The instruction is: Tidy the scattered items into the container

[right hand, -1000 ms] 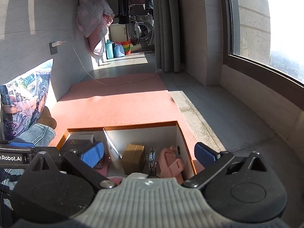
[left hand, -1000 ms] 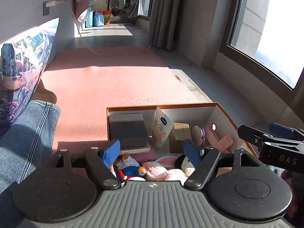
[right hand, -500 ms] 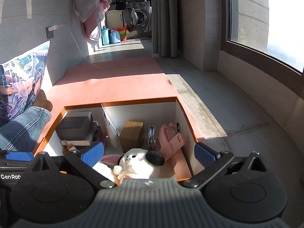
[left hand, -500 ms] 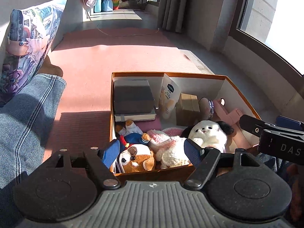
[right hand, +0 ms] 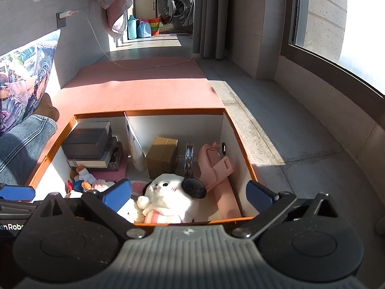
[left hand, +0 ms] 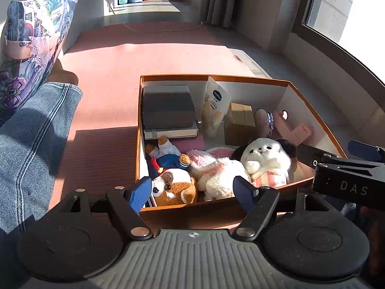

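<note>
An orange-rimmed cardboard box [left hand: 214, 77] [right hand: 149, 112] sits on a pink mat. It holds a white plush with black ears [left hand: 264, 159] [right hand: 170, 196], a brown-and-white plush dog [left hand: 174, 187], a small doll in blue [left hand: 168, 160], a dark grey case [left hand: 167, 106] [right hand: 89, 138], a lotion tube [left hand: 215, 106], a tan carton [left hand: 238, 124] [right hand: 162, 156] and a pink item [right hand: 214, 168]. My left gripper [left hand: 192, 191] is open and empty at the box's near edge. My right gripper [right hand: 189, 196] is open and empty above the box's near right part.
A pink mat [left hand: 149, 55] stretches ahead of the box. A person's denim-clad leg [left hand: 28, 130] and a printed cushion [left hand: 31, 36] lie at the left. Grey stone floor [right hand: 276, 120] and a window wall run along the right. A white cable [right hand: 149, 66] crosses the mat's far end.
Both grippers have drawn back and tilted down, so more of the box's near end and the plush toys show. Both stay open.
</note>
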`<state>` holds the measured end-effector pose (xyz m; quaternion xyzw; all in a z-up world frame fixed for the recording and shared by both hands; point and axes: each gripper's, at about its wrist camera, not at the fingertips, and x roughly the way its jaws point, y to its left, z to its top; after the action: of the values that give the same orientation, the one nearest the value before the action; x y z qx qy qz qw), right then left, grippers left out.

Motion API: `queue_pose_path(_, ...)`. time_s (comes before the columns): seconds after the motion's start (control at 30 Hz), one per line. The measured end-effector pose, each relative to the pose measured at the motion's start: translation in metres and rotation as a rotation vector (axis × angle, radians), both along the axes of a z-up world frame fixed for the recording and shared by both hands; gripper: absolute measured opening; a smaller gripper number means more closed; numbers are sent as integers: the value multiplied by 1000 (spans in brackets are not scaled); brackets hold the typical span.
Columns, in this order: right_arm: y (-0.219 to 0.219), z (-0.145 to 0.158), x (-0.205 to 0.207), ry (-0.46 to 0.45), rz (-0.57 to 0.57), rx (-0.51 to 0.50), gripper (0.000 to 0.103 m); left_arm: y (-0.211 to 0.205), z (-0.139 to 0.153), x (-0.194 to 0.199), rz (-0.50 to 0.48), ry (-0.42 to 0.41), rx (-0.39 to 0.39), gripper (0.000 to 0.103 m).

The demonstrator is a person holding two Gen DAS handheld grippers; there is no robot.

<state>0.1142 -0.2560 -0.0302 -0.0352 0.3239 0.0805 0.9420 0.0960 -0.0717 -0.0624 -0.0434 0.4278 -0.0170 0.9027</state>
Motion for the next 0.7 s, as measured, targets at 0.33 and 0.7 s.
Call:
queue_pose_path(0.33, -2, 0, 0, 5, -1, 17, 102, 1, 0, 0, 1, 1, 0, 87)
queue_pose_path(0.7, -1, 0, 0, 6, -1, 16, 102, 1, -1, 0, 2, 2, 0, 87)
